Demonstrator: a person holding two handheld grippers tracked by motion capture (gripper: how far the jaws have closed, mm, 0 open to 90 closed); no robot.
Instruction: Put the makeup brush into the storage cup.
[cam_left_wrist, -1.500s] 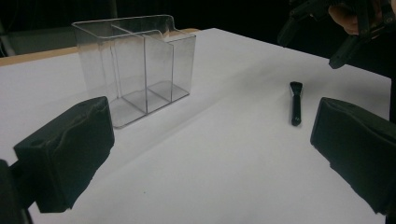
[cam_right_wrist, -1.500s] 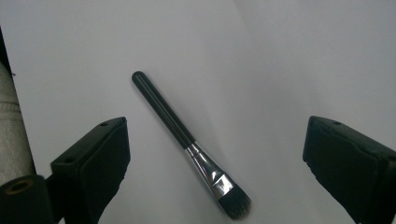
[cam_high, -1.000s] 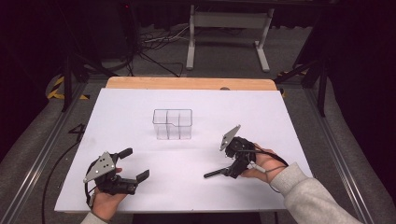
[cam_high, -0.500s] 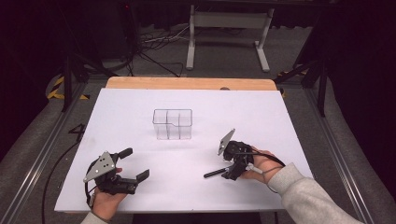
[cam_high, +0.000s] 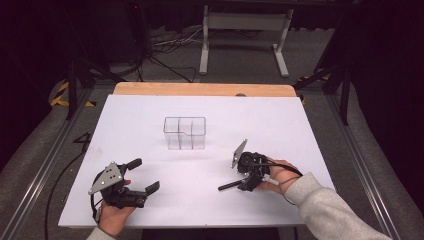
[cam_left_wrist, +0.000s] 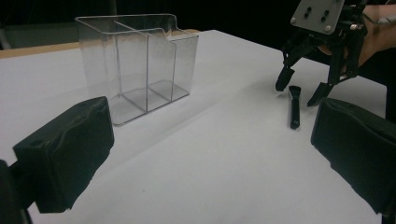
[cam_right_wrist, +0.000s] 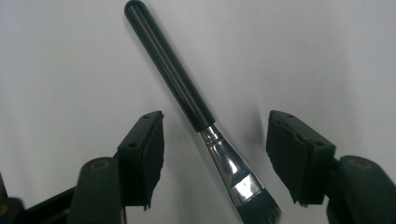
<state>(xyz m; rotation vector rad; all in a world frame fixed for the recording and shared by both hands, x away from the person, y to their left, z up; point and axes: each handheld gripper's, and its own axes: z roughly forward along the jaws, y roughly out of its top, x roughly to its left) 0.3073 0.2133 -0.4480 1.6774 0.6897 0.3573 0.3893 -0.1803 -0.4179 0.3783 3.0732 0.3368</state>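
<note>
Closing right tongs (cam_right_wrist: 212, 154), brush (cam_right_wrist: 196, 112) bristles cropped

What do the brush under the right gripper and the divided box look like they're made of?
Brush: its handle is glossy black, likely lacquered wood or plastic. The ferrule mirrors the light like polished metal, and the dark bristles are too blurred to judge. Divided box: see-through with bright edges and thin partitions, probably hard clear plastic such as acrylic, though glass can't be ruled out.

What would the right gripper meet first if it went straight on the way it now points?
Probably the black brush lying on the white table: the right gripper points down at it, jaws just closing, one on each side of its metal ferrule, apparently not yet touching.
</note>
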